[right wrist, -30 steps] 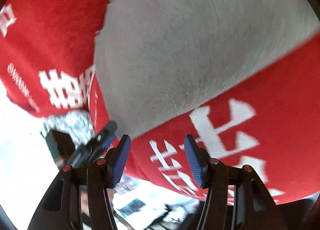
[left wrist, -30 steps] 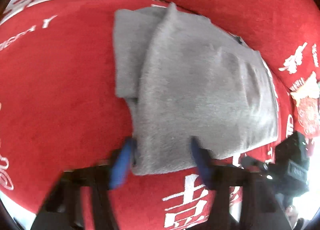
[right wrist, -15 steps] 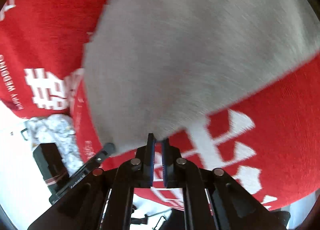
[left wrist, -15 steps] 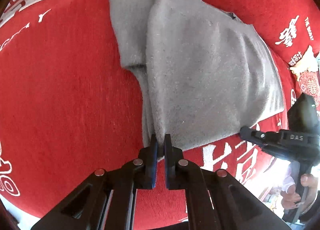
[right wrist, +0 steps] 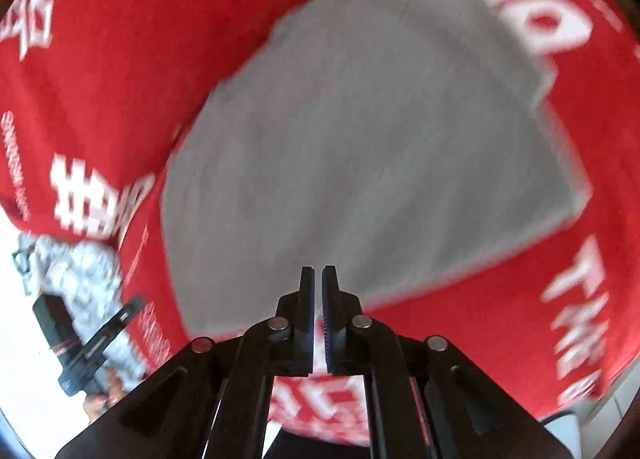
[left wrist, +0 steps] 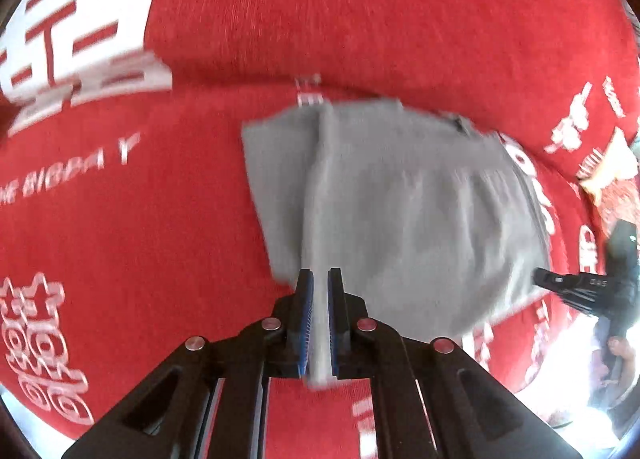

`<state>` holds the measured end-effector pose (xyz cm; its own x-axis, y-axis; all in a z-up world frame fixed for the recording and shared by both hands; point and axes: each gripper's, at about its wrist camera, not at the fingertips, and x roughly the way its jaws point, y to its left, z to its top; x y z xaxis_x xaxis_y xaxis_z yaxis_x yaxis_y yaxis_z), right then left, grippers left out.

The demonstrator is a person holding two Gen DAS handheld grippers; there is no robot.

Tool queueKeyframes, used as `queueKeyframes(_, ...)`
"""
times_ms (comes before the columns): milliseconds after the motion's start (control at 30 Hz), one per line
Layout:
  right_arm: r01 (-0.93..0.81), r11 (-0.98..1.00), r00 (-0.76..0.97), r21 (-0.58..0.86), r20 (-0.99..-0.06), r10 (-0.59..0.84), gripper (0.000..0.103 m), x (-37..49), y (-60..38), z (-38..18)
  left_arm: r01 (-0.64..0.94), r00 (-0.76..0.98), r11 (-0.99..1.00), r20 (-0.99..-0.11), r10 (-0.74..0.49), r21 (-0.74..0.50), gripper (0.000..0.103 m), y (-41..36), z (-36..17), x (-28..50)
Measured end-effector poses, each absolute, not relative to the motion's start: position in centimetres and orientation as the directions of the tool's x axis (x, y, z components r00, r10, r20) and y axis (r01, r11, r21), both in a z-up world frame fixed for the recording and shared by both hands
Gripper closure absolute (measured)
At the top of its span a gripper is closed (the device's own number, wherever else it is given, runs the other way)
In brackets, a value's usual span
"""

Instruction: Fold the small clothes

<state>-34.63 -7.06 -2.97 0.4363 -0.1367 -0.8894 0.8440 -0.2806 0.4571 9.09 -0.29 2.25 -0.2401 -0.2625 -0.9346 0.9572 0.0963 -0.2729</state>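
Grey garment [left wrist: 404, 211]: left tool [left wrist: 318, 287] pinching its edge, right tool [right wrist: 318, 283] apparently pinching corner; thin grips risking slipping mid-fold.

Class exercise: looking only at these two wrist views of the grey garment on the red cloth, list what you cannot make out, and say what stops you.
- Right gripper: whether cloth sits between its near-shut fingers; blur.
- Grey garment: what kind of clothing; folded, blurred in both views.
- White lettering on the red cloth: mostly unreadable; motion blur, frame edges.
- Left gripper grips the garment's edge; fingers hide its corner.
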Motion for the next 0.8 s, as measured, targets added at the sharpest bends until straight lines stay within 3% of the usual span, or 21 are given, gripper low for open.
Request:
queueKeyframes(233,0.877,-0.28,0.354,0.39,-0.919,-0.172,0.096,-36.5,-12.6,-4.0,0.957,-0.206,0.146,-0.942,-0.266,-0.25,0.096,-6.8,-0.9,7.2)
queueKeyframes(433,0.907,-0.24,0.32,0.345,-0.937,-0.137,0.101,-36.4,-14.3,-6.8,0.961,-0.105,0.23,-0.975,-0.196,-0.15,0.096,-7.7,-5.9,7.9)
queueKeyframes(500,0.895,-0.244,0.345,0.374,-0.926,-0.152,0.101,-36.3,-14.3,-7.0,0.955,-0.124,0.242,-0.974,-0.192,-0.17,0.092,-7.3,-5.8,8.6)
queueKeyframes(800,0.897,-0.315,0.274,0.311,-0.949,-0.157,0.1,-39.5,-13.2,-5.2,0.964,-0.095,0.235,-0.985,-0.142,-0.126,0.092,-4.6,-3.9,9.0)
